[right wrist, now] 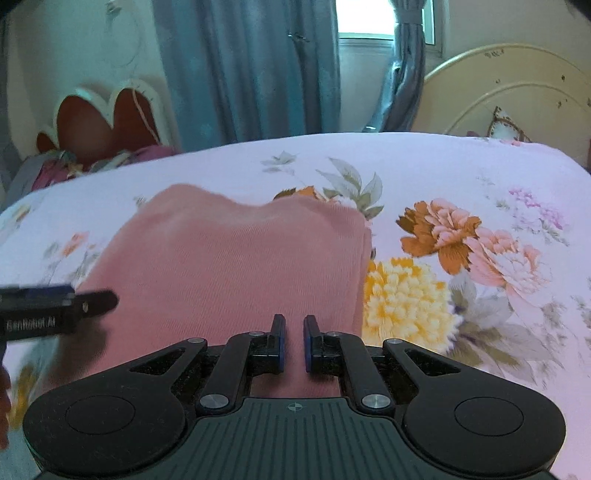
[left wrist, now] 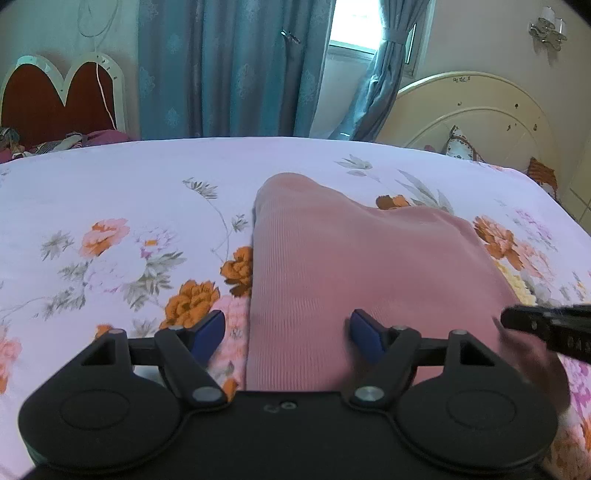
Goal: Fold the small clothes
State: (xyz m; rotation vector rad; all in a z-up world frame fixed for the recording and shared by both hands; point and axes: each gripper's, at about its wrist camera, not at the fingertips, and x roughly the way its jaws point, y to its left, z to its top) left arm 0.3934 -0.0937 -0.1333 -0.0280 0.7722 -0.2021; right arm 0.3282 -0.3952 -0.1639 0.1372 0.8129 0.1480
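Note:
A pink ribbed garment (left wrist: 332,258) lies folded on the flowered bedsheet (left wrist: 110,192); it also shows in the right wrist view (right wrist: 236,258). My left gripper (left wrist: 287,332) is open wide over the garment's near left edge, holding nothing. My right gripper (right wrist: 294,341) hovers over the garment's near edge with its jaws a narrow gap apart and nothing between them. Each gripper's tip shows at the edge of the other's view: the right one in the left wrist view (left wrist: 546,325), the left one in the right wrist view (right wrist: 59,310).
The bed's cream headboard (left wrist: 480,107) stands at the right with a pillow (left wrist: 461,144) against it. Blue curtains (left wrist: 229,66) and a window (left wrist: 354,26) are behind. A second bed with a red heart-shaped headboard (left wrist: 55,99) and piled clothes stands at far left.

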